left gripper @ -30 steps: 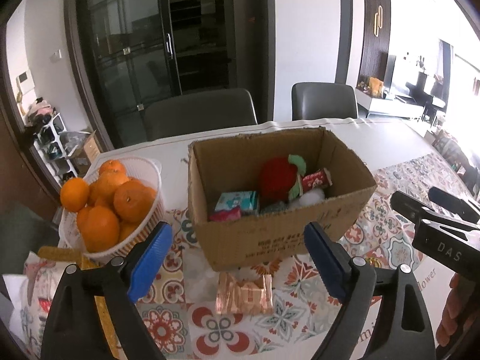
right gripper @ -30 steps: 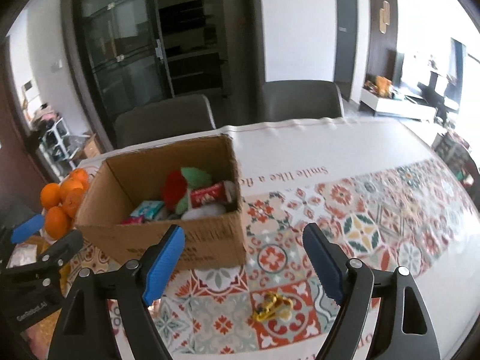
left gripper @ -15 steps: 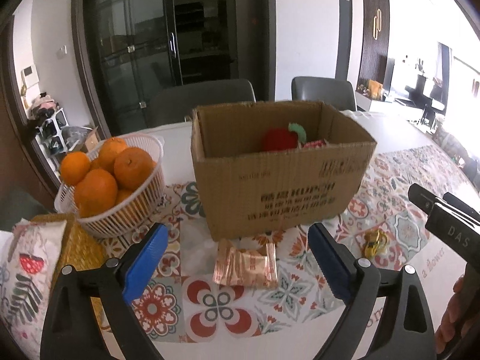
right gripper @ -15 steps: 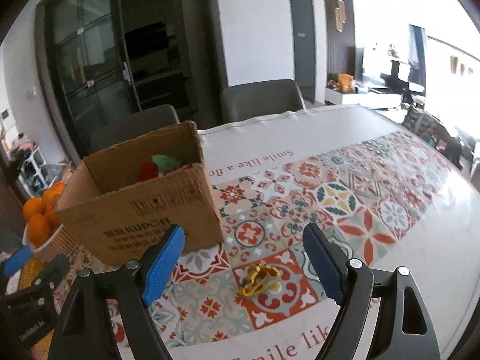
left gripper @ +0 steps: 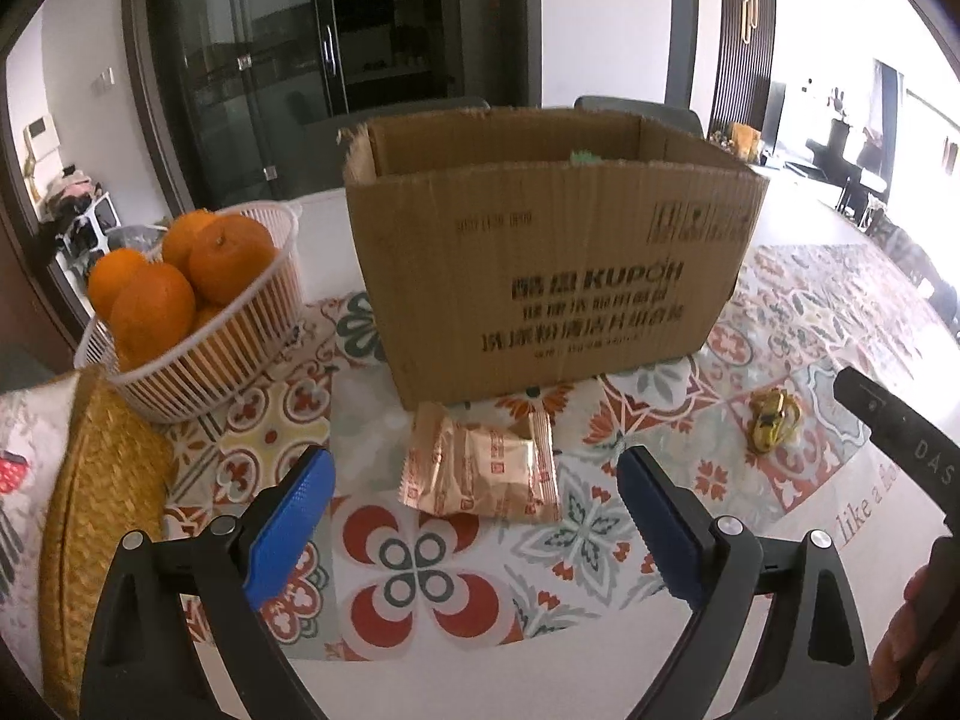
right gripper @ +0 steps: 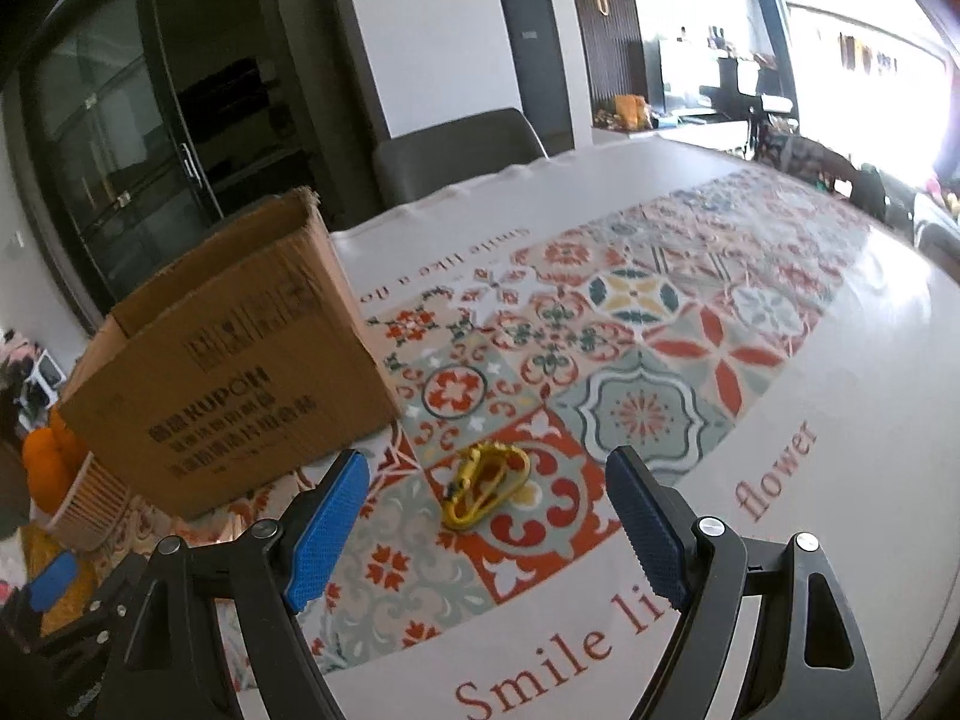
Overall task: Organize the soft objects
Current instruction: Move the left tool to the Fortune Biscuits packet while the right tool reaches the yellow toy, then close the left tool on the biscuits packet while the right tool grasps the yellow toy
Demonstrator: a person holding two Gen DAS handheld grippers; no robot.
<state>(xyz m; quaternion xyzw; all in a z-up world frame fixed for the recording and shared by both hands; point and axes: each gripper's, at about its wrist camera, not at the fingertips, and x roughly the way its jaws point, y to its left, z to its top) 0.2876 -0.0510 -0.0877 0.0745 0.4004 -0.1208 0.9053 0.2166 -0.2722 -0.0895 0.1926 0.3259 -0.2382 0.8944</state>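
Note:
A brown cardboard box [left gripper: 540, 258] stands on the patterned tablecloth; it also shows in the right wrist view [right gripper: 240, 372]. A shiny copper snack packet [left gripper: 483, 465] lies in front of it, between and just beyond the fingers of my open, empty left gripper [left gripper: 474, 525]. A small yellow wrapped item [right gripper: 486, 480] lies on the cloth between the fingers of my open, empty right gripper [right gripper: 489, 531], low over the table; it also shows in the left wrist view [left gripper: 774, 420]. The box's contents are hidden except a green tip [left gripper: 582, 155].
A white basket of oranges [left gripper: 198, 312] stands left of the box. A woven yellow mat [left gripper: 102, 504] and a printed cushion [left gripper: 24, 468] lie at the left edge. Grey chairs [right gripper: 456, 150] stand behind the table. The right gripper shows at the right [left gripper: 900, 444].
Both grippers have dropped lower and closer to the table. The box's inside has gone out of sight. The snack packet and the yellow item now sit nearer between the fingers.

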